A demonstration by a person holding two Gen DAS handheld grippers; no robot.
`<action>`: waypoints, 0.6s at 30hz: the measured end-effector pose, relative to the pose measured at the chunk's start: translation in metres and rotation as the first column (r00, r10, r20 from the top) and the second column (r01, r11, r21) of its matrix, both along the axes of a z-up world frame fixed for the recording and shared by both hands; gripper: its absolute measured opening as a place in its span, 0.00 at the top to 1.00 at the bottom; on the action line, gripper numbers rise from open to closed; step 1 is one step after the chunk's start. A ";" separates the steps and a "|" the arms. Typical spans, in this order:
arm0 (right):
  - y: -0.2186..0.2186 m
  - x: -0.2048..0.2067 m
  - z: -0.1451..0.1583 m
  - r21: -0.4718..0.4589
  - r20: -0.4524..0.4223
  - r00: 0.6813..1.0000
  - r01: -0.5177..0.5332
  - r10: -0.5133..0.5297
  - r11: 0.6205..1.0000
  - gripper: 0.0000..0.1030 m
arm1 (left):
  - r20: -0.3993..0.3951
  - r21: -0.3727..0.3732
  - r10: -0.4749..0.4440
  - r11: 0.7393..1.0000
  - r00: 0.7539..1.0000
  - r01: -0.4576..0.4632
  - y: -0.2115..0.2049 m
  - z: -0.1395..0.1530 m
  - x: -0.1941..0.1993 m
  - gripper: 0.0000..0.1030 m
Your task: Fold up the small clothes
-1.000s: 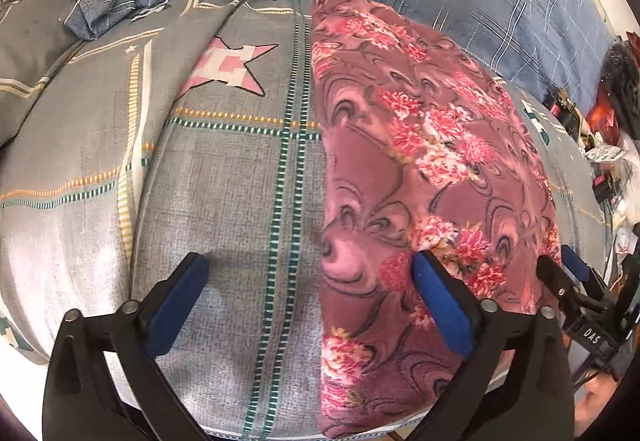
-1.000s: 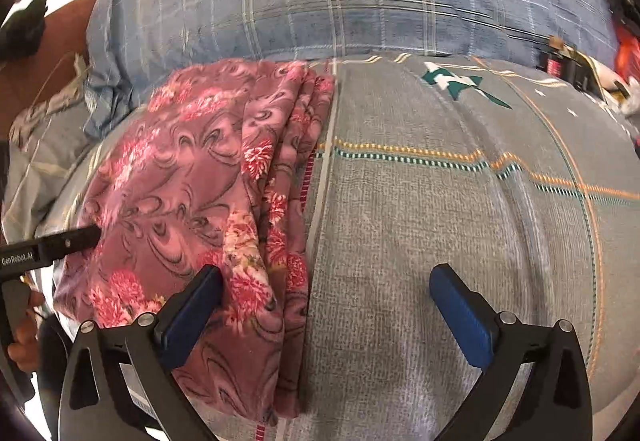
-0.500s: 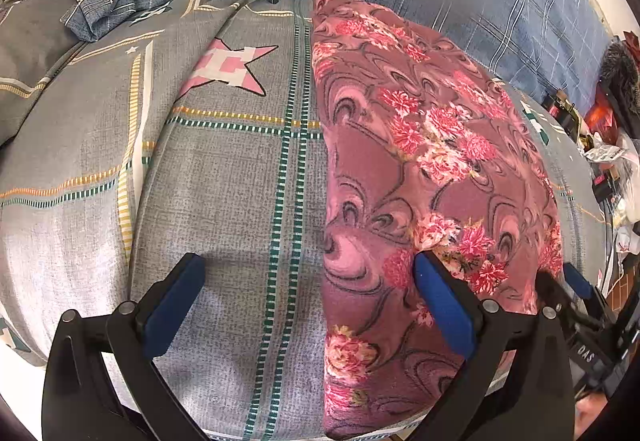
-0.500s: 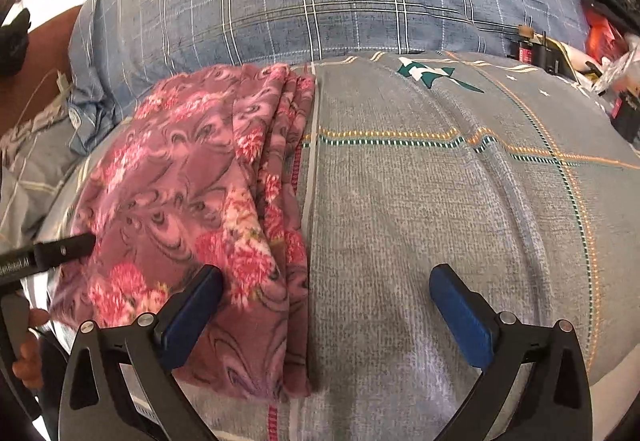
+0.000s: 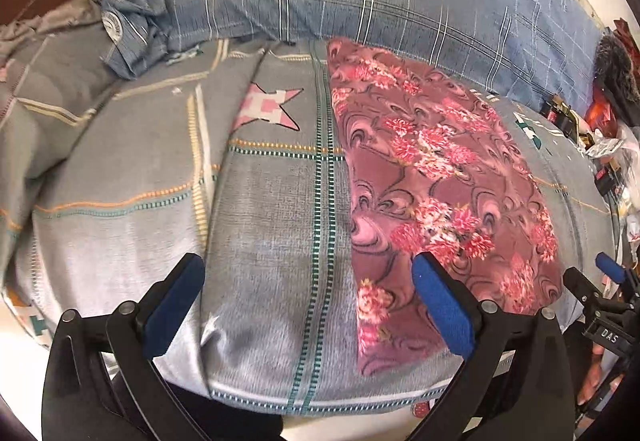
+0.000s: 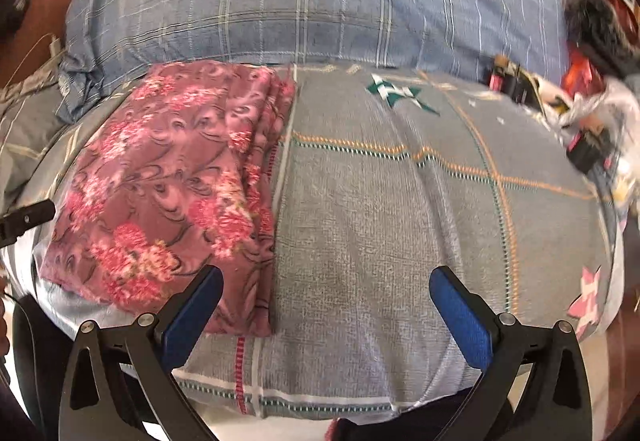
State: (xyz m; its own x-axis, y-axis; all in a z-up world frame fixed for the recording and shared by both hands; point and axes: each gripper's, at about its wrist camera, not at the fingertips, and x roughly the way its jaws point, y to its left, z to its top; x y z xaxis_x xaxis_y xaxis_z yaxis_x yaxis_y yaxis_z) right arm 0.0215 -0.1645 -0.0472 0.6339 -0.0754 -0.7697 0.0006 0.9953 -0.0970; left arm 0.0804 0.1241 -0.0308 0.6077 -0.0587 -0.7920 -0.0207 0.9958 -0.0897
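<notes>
Pulled back from the folded cloth (image 5: 436, 177) toward the bed's (image 5: 260, 225) front edge.
Left gripper (image 5: 308, 301) and right gripper (image 6: 326, 305) both spread apart, holding nothing.

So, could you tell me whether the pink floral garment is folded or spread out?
Folded: the floral garment lies as a neat rectangle with stacked layer edges along one side.
</notes>
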 end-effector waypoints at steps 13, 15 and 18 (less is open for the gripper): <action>0.010 -0.020 0.026 -0.023 0.058 0.998 -0.023 0.024 0.999 0.00 | 0.144 0.177 -0.071 0.983 0.987 0.045 -0.040 0.017 -0.036 0.00; 0.011 -0.023 0.028 -0.053 0.071 0.997 -0.023 0.027 0.998 0.00 | 0.143 0.179 -0.087 0.982 0.986 0.061 -0.045 0.018 -0.037 0.00; 0.011 -0.025 0.031 -0.079 0.094 0.995 -0.023 0.030 0.997 0.00 | 0.149 0.191 -0.120 0.977 0.981 0.091 -0.054 0.020 -0.038 0.00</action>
State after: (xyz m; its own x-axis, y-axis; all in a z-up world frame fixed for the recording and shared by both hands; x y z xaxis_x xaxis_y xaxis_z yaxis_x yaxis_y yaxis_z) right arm -0.0037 -0.1532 -0.0165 0.7066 -0.1149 -0.6982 -0.0126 0.9845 -0.1747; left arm 0.0422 0.0704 -0.0108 0.7248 0.0069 -0.6889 0.0852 0.9914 0.0996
